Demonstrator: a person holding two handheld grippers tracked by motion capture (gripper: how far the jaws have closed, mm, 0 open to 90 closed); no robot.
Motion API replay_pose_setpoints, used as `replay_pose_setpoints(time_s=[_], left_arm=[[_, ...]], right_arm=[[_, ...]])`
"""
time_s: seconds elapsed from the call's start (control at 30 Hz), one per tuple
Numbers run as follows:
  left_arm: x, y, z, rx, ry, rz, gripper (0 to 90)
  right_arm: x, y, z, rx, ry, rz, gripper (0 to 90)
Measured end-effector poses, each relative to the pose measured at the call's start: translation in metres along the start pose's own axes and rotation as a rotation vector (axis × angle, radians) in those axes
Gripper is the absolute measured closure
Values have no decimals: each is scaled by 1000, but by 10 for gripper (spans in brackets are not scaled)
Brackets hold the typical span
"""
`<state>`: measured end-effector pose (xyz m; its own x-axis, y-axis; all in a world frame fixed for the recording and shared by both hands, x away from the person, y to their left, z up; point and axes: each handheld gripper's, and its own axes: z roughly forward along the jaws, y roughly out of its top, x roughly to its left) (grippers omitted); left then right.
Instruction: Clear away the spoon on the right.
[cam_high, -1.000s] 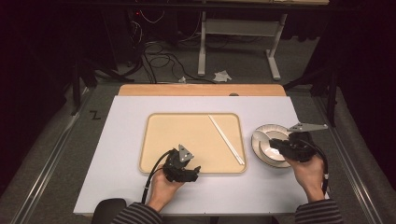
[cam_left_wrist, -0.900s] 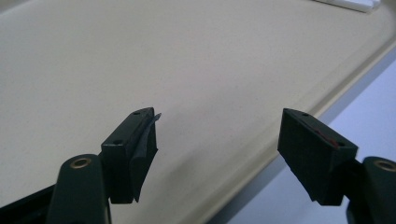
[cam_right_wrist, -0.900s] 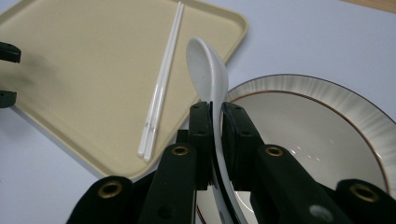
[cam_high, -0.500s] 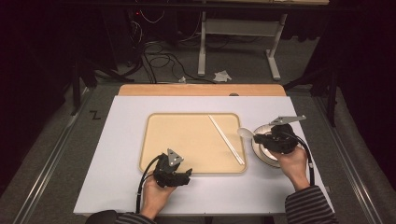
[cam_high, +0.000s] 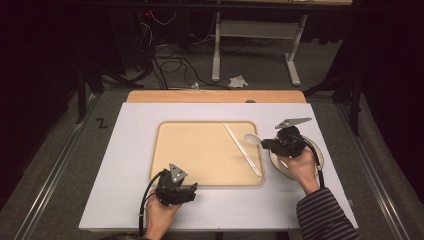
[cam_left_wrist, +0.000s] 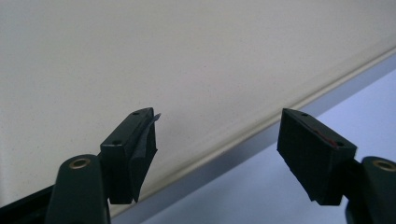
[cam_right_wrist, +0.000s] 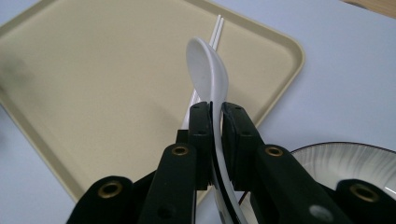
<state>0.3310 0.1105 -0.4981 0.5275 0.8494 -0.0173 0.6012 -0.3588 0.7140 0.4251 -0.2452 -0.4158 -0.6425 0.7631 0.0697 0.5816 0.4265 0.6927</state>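
The room beyond the table is dark, cables strewn on the floor, and the white table (cam_high: 125, 165) carries a beige tray (cam_high: 200, 155) in the middle with a plate (cam_high: 316, 150) just off its right edge. Your right gripper (cam_right_wrist: 215, 114) has its jaws clamped on the handle of a white spoon (cam_right_wrist: 208, 65), whose bowl juts out ahead over the tray's right-hand corner, above a pair of white chopsticks (cam_high: 242, 150) lying aslant on the tray. Your left gripper (cam_high: 192, 187) sits at the tray's near edge, jaws wide apart with nothing between them.

Mind the grip first: the pads hold a thin, glossy, curved handle edge-on, so the spoon can pivot or slide out if you swing fast or tilt the wrist. A drop from here probably lands on the chopsticks and scatters them, or clinks off the plate's rim.

If you mean to lay the spoon on the tray, bring it down beside the chopsticks, not across them; the bowl leads and will likely nudge them first. Let go only once the spoon rests flat, otherwise it may roll onto its side. Keep your left gripper clear of the tray's lip, since a bump there could shift everything on it.
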Motion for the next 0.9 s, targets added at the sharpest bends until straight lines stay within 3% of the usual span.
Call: replay_pose_setpoints(time_s=[0.33, 0.67, 0.9], left_arm=[[7, -12, -12, 1, 56, -46, 285], [9, -14, -15, -1, 59, -58, 286], [13, -12, -14, -6, 51, -56, 289]], right_arm=[[1, 14, 23, 13, 39, -26, 839], [0, 19, 43, 52, 14, -24, 839], [0, 21, 45, 53, -1, -4, 839]])
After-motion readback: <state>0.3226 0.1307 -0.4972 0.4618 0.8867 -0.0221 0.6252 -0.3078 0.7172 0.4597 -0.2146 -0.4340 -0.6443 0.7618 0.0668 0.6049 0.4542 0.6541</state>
